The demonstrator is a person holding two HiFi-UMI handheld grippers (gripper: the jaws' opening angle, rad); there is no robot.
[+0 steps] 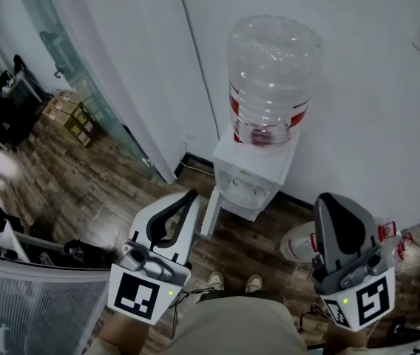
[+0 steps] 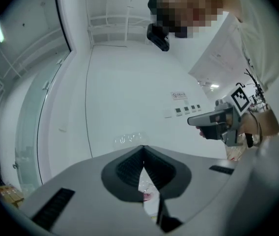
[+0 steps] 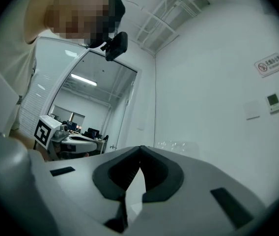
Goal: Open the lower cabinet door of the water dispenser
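Note:
The white water dispenser [image 1: 253, 170] stands against the wall with a clear bottle [image 1: 273, 76] on top. A white panel [image 1: 210, 211] juts out from its lower left side and looks like the lower door swung open. My left gripper [image 1: 191, 194] is held up in front of the dispenser, to its left, shut and empty. On the other side my right gripper [image 1: 327, 197] is also shut, with nothing in it. In the left gripper view the tips [image 2: 143, 148] meet below the bottle's top [image 2: 127, 139]. The right gripper view shows the same closed tips [image 3: 140, 147].
A second water bottle [image 1: 296, 242] stands on the wooden floor right of the dispenser. A glass partition [image 1: 84, 72] and cardboard boxes [image 1: 73, 117] are at the left. The person's shoes [image 1: 234, 280] are just in front of the dispenser.

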